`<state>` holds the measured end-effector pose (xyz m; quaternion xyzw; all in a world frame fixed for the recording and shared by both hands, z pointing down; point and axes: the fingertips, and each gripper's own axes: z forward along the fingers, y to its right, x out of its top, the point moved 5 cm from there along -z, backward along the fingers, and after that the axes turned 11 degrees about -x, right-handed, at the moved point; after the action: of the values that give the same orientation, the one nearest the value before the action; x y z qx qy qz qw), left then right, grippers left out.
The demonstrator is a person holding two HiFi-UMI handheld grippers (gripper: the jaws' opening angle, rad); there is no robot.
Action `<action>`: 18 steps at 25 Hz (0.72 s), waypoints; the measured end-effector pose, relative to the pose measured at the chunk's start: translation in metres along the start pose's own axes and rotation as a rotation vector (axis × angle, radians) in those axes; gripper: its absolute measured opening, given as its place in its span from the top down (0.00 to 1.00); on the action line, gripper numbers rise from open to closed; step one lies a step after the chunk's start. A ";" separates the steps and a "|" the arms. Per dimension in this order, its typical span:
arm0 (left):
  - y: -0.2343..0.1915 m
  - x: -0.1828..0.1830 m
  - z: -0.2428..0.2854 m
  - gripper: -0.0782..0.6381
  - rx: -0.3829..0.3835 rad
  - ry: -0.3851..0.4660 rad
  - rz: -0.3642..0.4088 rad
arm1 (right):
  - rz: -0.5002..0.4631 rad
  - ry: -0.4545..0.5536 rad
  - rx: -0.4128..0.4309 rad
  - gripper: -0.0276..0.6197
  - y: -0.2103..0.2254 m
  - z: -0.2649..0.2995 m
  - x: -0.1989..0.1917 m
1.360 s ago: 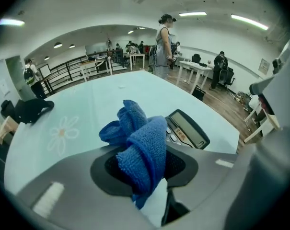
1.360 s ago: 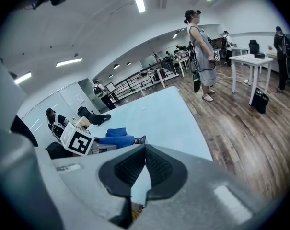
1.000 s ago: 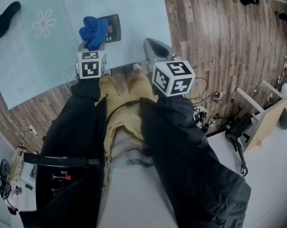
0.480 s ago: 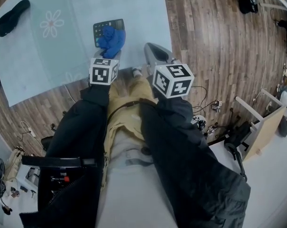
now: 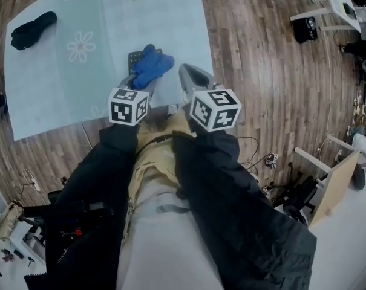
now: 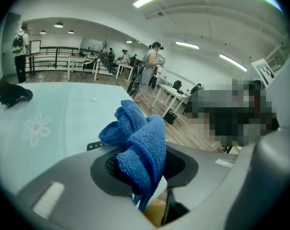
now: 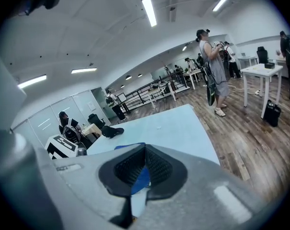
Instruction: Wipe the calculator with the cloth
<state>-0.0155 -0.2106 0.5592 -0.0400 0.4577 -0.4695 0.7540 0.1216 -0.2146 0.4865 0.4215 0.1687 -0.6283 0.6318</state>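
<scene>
- Calculator (image 5: 134,58) lay near the bench's (image 5: 176,23) front edge, mostly under the cloth (image 5: 152,65); broad bench surface stretched beyond.
- Left tool (image 6: 145,166) pinched the cloth.
- Right tool (image 7: 144,169) pressed together, holding nothing.

Calculator (image 5: 133,58): dark, flat on the pale bench (image 5: 49,95), mostly covered.
Cloth (image 5: 153,66): blue terry, bunched, lying over it.

One cloth (image 5: 152,66), one calculator (image 5: 134,58)
</scene>
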 end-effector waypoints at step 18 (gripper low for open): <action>-0.002 0.149 -0.168 0.70 0.232 0.614 0.195 | -0.146 0.447 0.093 0.96 -0.102 -0.045 0.112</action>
<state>-0.1186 -0.2608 0.3661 0.2332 0.6086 -0.4343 0.6218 0.0575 -0.2395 0.3443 0.5653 0.3054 -0.5705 0.5116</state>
